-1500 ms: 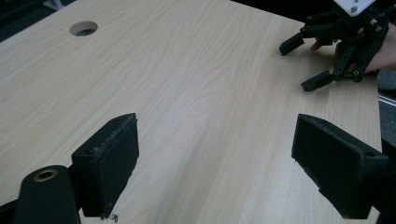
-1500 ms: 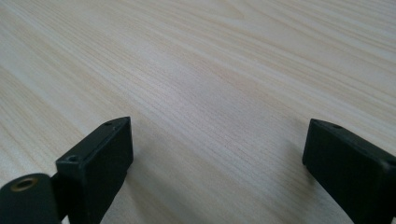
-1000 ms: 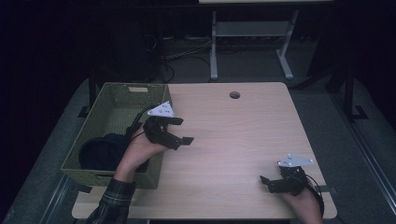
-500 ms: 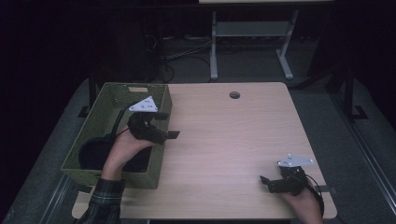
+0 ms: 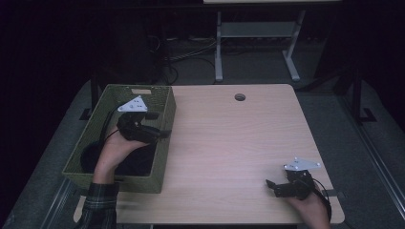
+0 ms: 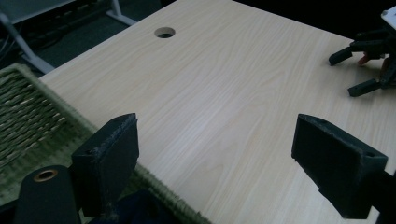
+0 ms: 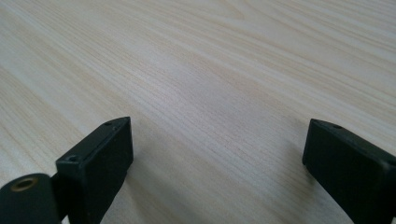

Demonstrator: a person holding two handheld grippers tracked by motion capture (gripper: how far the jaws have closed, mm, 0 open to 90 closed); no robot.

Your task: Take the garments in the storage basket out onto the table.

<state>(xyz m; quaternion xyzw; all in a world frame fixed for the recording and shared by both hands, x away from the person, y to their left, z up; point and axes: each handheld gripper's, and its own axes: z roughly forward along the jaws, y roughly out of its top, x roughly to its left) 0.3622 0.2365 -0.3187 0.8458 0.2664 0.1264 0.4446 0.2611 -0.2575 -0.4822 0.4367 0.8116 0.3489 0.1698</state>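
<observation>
The left tongs (image 5: 160, 135) hang over the right rim of the green woven basket (image 5: 165, 119), jaws spread wide and holding nothing, pointing out across the bare wooden surface (image 5: 229, 143). Inside the basket, toward its near end, lies a dark bundle of cloth (image 5: 133, 162), which in the left gripper view shows as a bluish fold just under the jaws at the basket's edge (image 6: 140, 210). The right tongs (image 5: 272, 187) rest low near the front right corner of the surface, also spread and empty, well apart from the basket; the right gripper view looks along plain wood grain between its jaws. Judging from how things lie, the cloth is already in the basket and nothing else waits on the surface, so the putting-away looks done or nearly so. What remains seems to be bringing the left hand clear of the basket.
</observation>
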